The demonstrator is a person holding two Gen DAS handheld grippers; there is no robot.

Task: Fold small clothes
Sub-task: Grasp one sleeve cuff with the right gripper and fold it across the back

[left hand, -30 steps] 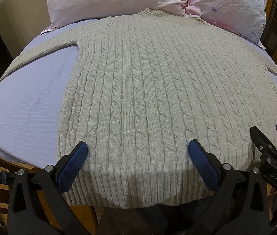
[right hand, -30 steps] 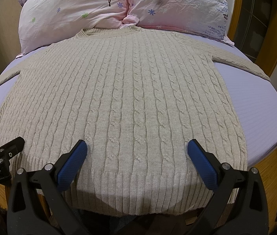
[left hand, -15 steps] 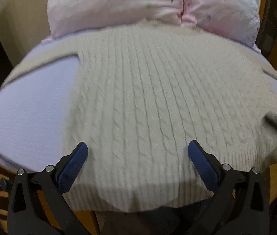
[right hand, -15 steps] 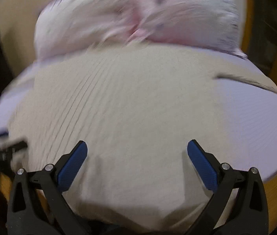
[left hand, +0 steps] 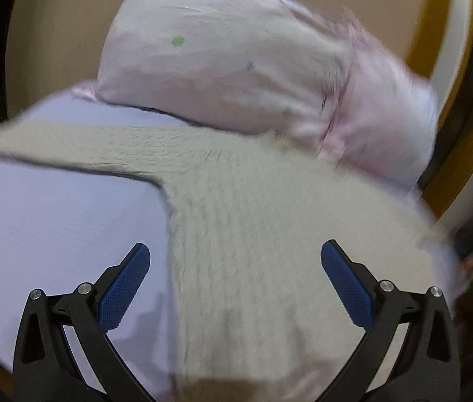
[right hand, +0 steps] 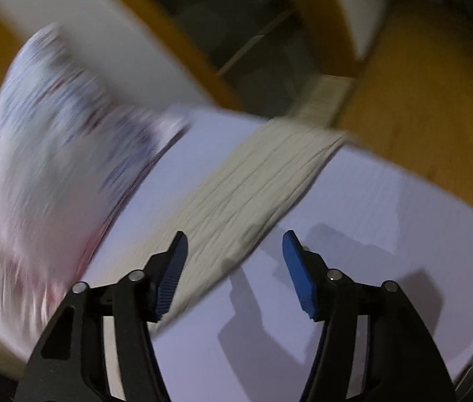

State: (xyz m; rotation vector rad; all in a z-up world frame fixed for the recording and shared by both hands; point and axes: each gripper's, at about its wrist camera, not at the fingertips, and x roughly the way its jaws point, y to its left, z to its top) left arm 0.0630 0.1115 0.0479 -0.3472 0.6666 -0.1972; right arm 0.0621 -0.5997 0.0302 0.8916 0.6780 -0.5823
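Both grippers have swung outward from the hem of the sweater (left hand: pixel 253 234), which lies flat on the bed (left hand: pixel 52 217). The left gripper (left hand: pixel 234 281), wide open, empty, faces the left armpit. The right gripper (right hand: pixel 234 268), open, empty, straddles the right sleeve (right hand: pixel 256 184). Sleeve folding likely comes first.

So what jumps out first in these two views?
The cream cable-knit sweater spread flat on the lavender sheet, its body filling the left view under the pink pillows. In the right view, one sleeve runs out toward the bed's wooden edge. Both grippers' jaws stand open, holding nothing.
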